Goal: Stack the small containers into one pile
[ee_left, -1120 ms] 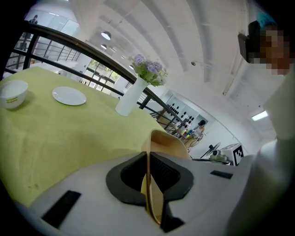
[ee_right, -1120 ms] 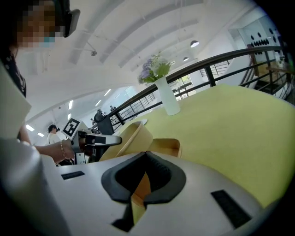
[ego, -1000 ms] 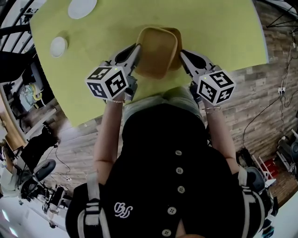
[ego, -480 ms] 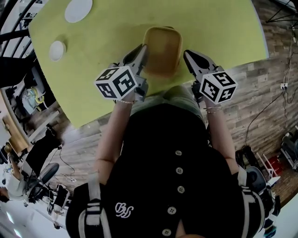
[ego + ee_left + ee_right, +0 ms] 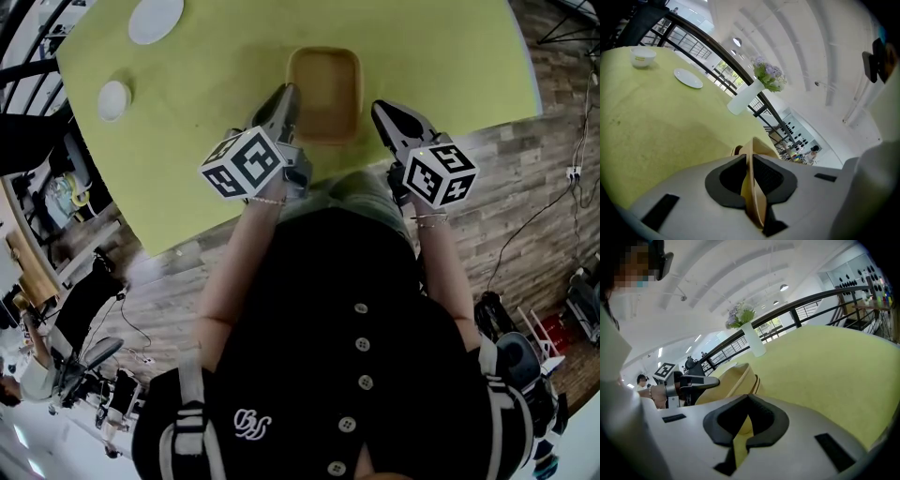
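Observation:
A tan rectangular container sits nested on another one on the yellow-green table, near its front edge. My left gripper is at the pile's left side. In the left gripper view the top container's thin rim stands between the pads of the left gripper, which still touch it while the jaws are opening. My right gripper hangs just right of the pile, shut and holding nothing. In the right gripper view the pile lies beyond the closed right gripper.
A white plate and a small white bowl lie at the table's far left. A white vase with flowers stands at the far side. The table's front edge runs just below the pile, against the person's body.
The upper container, earlier offset over the lower one, now sits squarely in it and the pile lies farther out on the table. My left gripper moved right with it. The right gripper barely moved.

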